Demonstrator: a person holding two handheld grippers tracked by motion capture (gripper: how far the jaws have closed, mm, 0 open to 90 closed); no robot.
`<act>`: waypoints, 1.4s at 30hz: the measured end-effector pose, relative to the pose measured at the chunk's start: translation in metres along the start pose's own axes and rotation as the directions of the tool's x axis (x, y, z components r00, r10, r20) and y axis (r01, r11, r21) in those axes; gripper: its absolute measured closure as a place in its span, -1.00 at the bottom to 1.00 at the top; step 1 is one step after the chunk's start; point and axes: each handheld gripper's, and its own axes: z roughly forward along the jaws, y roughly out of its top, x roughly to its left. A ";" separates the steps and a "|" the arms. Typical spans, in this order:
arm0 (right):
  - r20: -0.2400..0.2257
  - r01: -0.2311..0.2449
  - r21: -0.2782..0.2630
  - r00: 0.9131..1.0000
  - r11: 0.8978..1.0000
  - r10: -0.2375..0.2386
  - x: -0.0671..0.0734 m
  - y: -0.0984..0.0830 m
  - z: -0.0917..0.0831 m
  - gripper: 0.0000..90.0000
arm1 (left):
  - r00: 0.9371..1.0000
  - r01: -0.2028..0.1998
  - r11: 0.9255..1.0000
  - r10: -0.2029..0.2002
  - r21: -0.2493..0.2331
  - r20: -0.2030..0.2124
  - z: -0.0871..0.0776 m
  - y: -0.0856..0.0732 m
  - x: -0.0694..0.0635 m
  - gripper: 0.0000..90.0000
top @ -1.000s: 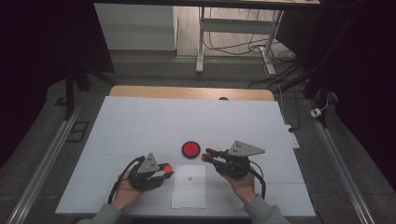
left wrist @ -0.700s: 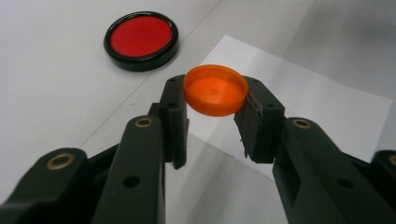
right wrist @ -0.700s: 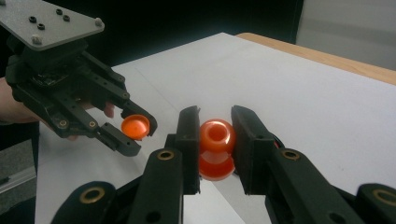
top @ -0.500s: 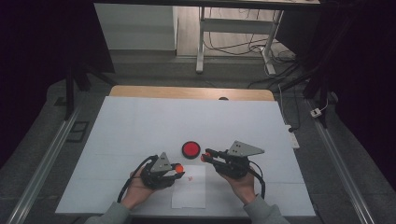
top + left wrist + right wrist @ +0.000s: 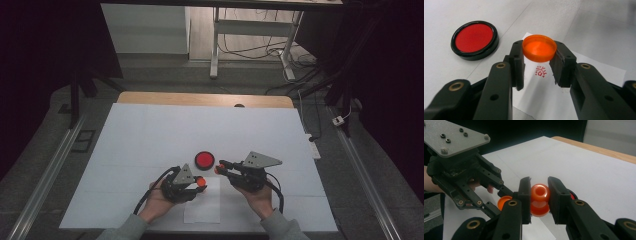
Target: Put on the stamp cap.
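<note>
The left gripper (image 5: 537, 66) clamps an orange cap (image 5: 539, 48) above a stamped paper sheet (image 5: 584, 82) near the table's front edge. The right gripper (image 5: 539, 195) clamps an orange stamp (image 5: 540, 199); a red ink pad (image 5: 474, 39) lies just beyond.

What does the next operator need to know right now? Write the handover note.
Left gripper: shut on the orange cap, held above the paper sheet.
Right gripper: shut on the orange stamp.
Red ink pad: open on the table, beside the paper.
Done: one red stamp mark is on the paper; cap is off the stamp.
Left, probably: bring cap and stamp together to recap.
</note>
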 end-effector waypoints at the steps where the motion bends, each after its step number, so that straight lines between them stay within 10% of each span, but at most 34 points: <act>1: -0.001 0.000 0.001 1.000 1.000 0.000 0.000 0.000 0.000 0.60 | 1.000 0.000 1.000 0.000 -0.001 0.000 0.000 0.000 0.000 0.43; 42: -0.103 0.023 0.037 0.995 0.999 -0.019 0.024 -0.001 0.025 0.60 | 1.000 -0.013 1.000 0.013 -0.015 0.003 0.001 0.002 -0.002 0.43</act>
